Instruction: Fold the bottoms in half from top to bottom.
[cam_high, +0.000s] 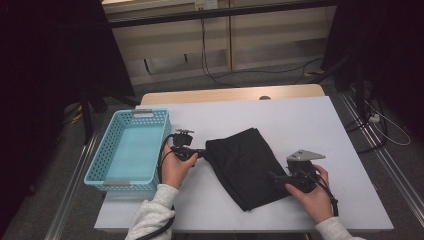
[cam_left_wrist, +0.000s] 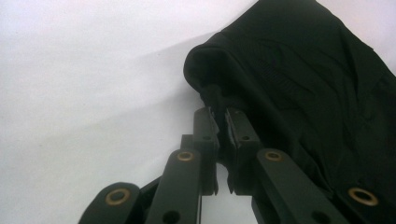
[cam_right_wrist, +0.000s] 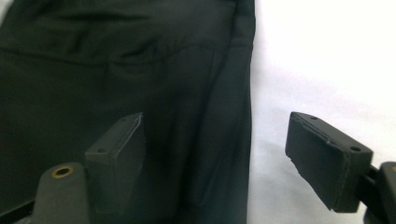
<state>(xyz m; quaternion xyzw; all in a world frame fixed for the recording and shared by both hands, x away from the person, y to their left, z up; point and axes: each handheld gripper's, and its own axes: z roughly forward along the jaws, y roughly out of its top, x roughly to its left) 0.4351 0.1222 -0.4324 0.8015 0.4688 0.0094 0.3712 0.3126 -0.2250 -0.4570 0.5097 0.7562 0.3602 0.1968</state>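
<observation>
Two grippers met the cloth (cam_high: 247, 167): my left gripper (cam_left_wrist: 219, 114) pinched its left edge, my right gripper (cam_right_wrist: 212, 154) gaped over the right; soft, limp, best held by hems.

Bench (cam_high: 300, 120) w/ pale grey-white top, light wood strip showing along its far edge. Floor (cam_high: 240, 80) is grey carpet. Black cables (cam_high: 210, 65) trail across it from the back wall, which has beige/cream panels (cam_high: 250, 40) w/ a dark horizontal rail (cam_high: 220, 15) across them. Dark curtains (cam_high: 50, 60) hang at left and right, v. shadowed. Metal floor tracks (cam_high: 385, 155) run along both sides of the bench. Light is even, dim at the edges.
</observation>
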